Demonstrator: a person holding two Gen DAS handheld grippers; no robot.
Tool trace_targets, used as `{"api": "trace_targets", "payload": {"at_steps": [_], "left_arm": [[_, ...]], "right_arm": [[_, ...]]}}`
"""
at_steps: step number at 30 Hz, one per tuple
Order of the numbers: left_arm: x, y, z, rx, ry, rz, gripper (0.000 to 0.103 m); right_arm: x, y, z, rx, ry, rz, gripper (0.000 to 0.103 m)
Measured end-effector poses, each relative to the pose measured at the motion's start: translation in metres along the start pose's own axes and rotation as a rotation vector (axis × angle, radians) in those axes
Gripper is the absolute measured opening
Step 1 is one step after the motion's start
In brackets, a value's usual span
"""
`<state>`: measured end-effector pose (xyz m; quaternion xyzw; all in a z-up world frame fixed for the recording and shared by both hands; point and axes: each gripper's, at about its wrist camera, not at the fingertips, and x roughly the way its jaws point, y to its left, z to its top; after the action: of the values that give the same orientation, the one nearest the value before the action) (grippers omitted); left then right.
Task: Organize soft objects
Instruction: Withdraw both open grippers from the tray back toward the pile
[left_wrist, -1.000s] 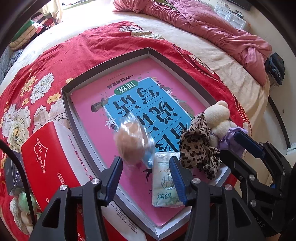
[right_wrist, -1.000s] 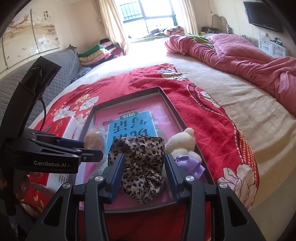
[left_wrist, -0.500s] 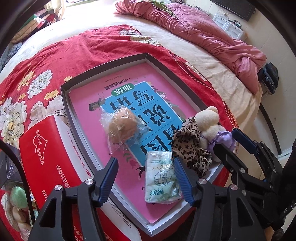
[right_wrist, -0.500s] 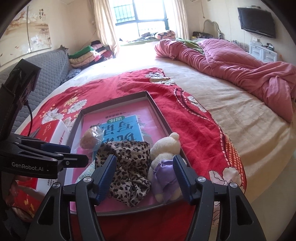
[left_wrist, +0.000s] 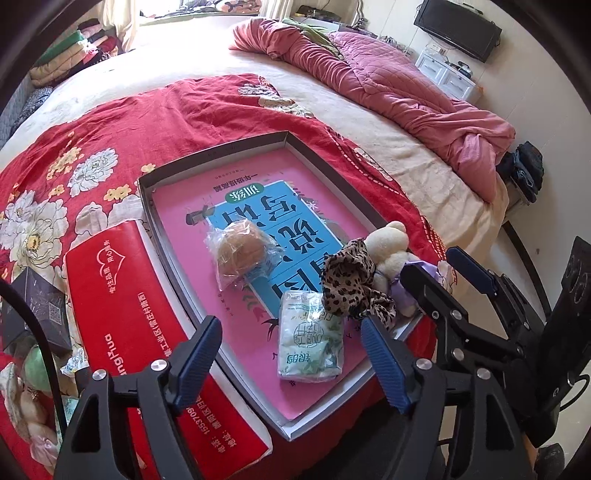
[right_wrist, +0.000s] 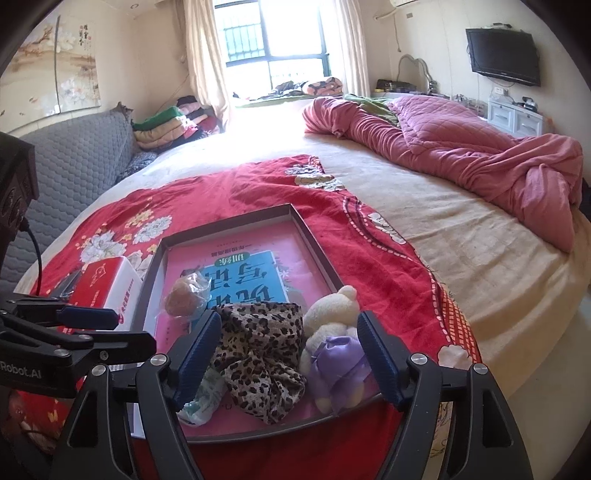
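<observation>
A shallow grey tray (left_wrist: 218, 155) holding a pink book lies on the red floral cloth. On the book rest a plastic-wrapped bun (left_wrist: 240, 254), a white-green packet (left_wrist: 310, 339), a leopard-print scrunchie (left_wrist: 351, 284) and a cream teddy bear (left_wrist: 391, 247) in a purple dress. My left gripper (left_wrist: 290, 325) hovers above the packet, its jaws opening and touching nothing. My right gripper (right_wrist: 289, 321) hangs over the tray's near edge with its jaws opening. The scrunchie (right_wrist: 258, 347) and bear (right_wrist: 332, 325) lie loose between its fingers.
A red tissue box (left_wrist: 147, 332) sits left of the tray, with a black box (left_wrist: 40, 310) and a heap of small soft things (left_wrist: 33, 387) beyond it. A pink quilt (left_wrist: 388, 85) is bunched at the bed's far right. The bed edge drops off at right.
The wrapped bun left my left gripper and now lies on the book. That gripper rose and drew back. Both grippers' jaws widened, and the right one came off the scrunchie.
</observation>
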<state>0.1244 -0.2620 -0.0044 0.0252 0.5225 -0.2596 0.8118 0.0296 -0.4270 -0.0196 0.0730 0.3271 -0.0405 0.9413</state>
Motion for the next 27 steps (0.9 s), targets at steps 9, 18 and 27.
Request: {"api": "trace_targets", "payload": {"at_steps": [9,18,27], "left_arm": [[-0.029,0.005,-0.003,-0.014,-0.07,0.01,0.083],[-0.047,0.009,-0.014,0.005,-0.102,0.037,0.085],[-0.061,0.006,-0.021,0.037,-0.115,0.043,0.085]], "right_arm": [[-0.019,0.004,0.004,0.086,-0.065,0.013,0.078],[-0.035,-0.003,0.004,0.232,-0.1,0.013,0.079],[-0.051,0.016,0.007,0.17,-0.102,-0.033,0.08]]}}
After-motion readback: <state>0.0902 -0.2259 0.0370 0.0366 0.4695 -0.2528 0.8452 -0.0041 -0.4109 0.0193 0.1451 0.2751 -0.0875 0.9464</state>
